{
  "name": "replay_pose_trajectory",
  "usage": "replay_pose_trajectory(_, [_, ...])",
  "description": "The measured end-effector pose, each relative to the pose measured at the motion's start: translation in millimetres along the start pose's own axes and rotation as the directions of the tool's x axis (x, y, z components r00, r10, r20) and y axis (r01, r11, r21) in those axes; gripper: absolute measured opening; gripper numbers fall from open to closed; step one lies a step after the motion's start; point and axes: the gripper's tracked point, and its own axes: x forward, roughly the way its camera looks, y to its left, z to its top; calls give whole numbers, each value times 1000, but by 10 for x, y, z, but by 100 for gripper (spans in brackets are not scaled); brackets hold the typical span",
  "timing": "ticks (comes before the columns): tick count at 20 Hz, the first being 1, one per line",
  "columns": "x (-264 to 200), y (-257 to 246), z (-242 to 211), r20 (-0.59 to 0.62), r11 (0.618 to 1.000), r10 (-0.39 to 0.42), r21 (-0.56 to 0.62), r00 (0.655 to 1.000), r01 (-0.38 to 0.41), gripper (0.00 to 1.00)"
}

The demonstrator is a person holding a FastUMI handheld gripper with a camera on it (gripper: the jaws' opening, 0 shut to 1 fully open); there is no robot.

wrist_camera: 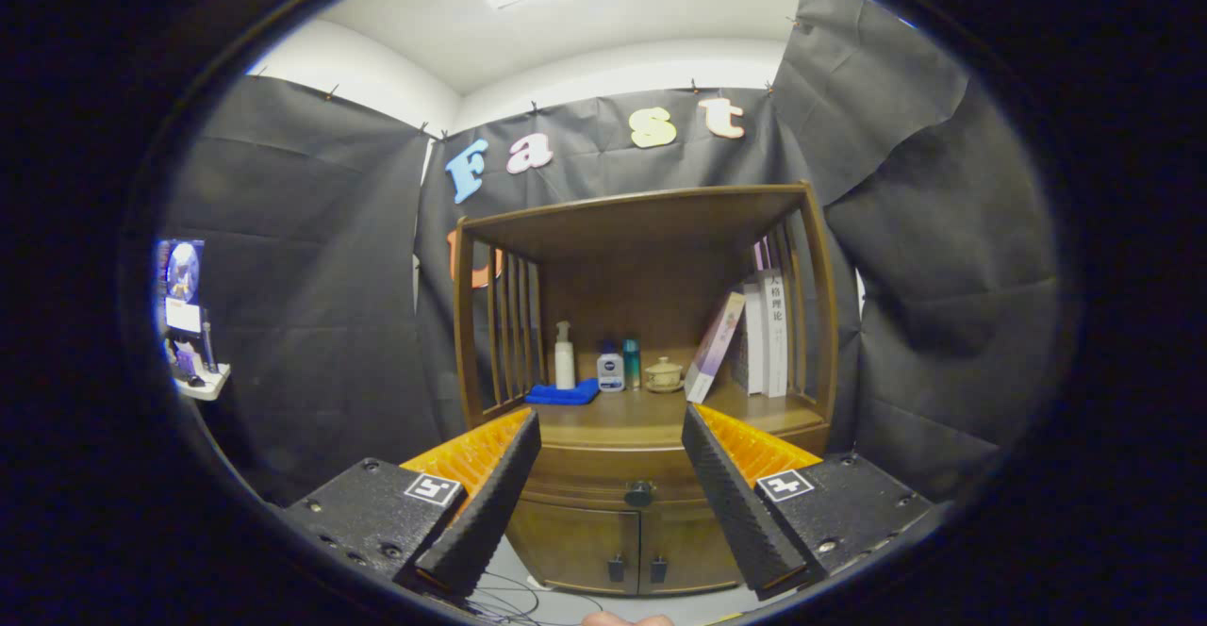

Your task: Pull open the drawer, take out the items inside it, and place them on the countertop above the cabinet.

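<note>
My gripper [611,437] has its fingers spread wide on nothing, well short of the cabinet [641,371]. The drawer [613,480] sits closed beyond them, its knob [639,493] framed in the gap (nicely centred). I'd go straight in, level, and close only once the knob sits between both pads

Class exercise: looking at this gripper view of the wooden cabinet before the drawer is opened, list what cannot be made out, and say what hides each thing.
- Contents of the drawer: hidden behind its closed front.
- Inside of the lower cabinet doors: closed, so unseen.
- Part of the drawer front: covered by the open hand-held gripper fingers on either side of the drawer knob.
- Labels on the bottles on the countertop: too small.
- Rearmost books: overlapped by nearer ones and side slats.
</note>
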Motion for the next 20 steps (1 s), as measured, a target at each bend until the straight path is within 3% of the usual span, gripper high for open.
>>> replay_pose_trajectory(10, [312, -3, -279, 3, 999, -6, -46, 1000, 6, 99])
replay_pose_trajectory(20, [899, -77, -1095, -122, 998, -21, -57, 992, 14, 99])
